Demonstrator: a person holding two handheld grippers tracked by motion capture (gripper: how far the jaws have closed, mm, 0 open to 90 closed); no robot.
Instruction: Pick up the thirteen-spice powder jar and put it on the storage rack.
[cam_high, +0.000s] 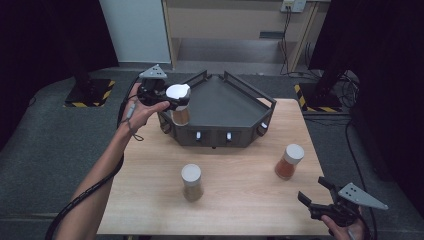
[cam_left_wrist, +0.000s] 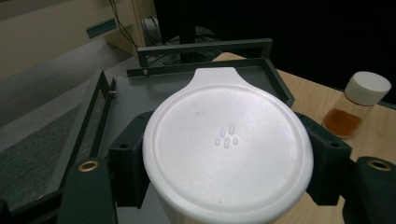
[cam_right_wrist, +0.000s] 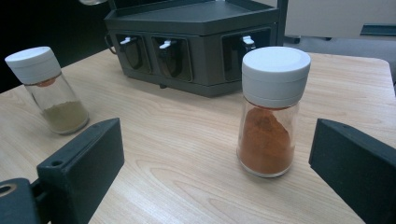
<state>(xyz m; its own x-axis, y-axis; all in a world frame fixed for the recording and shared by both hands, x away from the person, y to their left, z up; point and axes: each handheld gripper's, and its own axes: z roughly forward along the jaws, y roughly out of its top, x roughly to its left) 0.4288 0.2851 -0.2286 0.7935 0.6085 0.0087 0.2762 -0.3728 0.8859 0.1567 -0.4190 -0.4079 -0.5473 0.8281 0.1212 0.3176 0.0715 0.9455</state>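
My left gripper (cam_high: 176, 101) is shut on a white-capped spice jar (cam_high: 179, 104) and holds it in the air over the left corner of the dark grey rack (cam_high: 235, 107). In the left gripper view the jar's cap (cam_left_wrist: 227, 147) sits between both black jaws, above the rack's top shelf (cam_left_wrist: 135, 95). A jar of orange powder (cam_high: 288, 161) stands at the table's right. A jar of greenish powder (cam_high: 191, 182) stands near the middle. My right gripper (cam_high: 316, 192) is open at the front right corner; its jaws frame the orange jar (cam_right_wrist: 272, 112) from a distance.
The rack (cam_right_wrist: 196, 35) has small drawers with white handles on its front. Bare wooden tabletop (cam_high: 240, 200) lies between the two standing jars. A dark floor, black stands and a pale cabinet (cam_high: 235, 22) lie beyond the table.
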